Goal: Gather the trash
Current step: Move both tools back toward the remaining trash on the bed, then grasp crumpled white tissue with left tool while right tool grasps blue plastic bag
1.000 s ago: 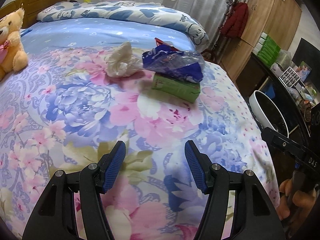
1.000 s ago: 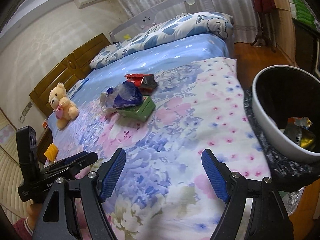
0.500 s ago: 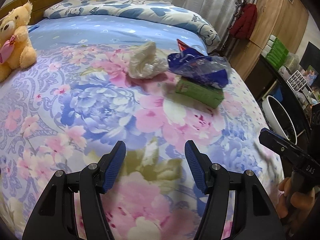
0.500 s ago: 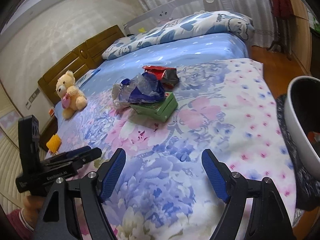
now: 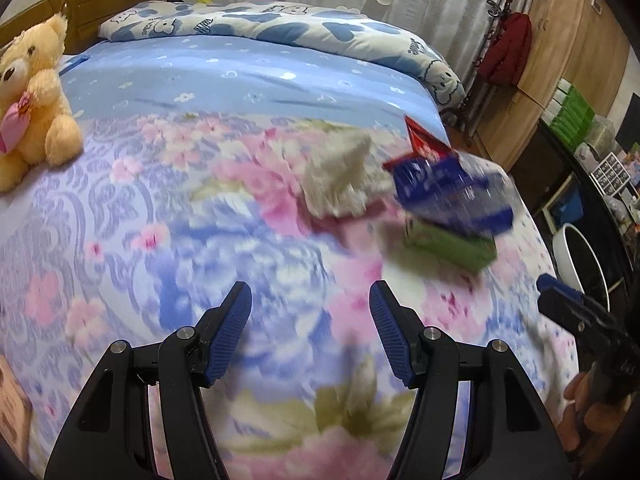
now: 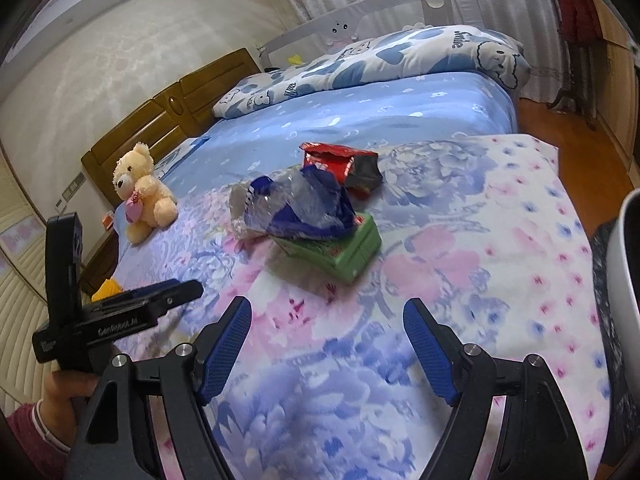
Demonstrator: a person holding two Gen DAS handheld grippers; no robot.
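Ahead of the jaws: pink-and-blue floral quilt [image 6: 460, 248], green box [image 6: 340, 248] under a blue-and-clear wrapper [image 6: 296, 208], red-and-silver packet [image 6: 344, 164] beyond; cream teddy bear [image 6: 140, 192] far left; white bin [image 6: 628, 264] right

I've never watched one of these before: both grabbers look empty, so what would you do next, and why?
Probably ease the right gripper forward to the blue wrapper atop the green box. Its jaws stand open and empty, the pile lies straight ahead, and the bin sits at that side.
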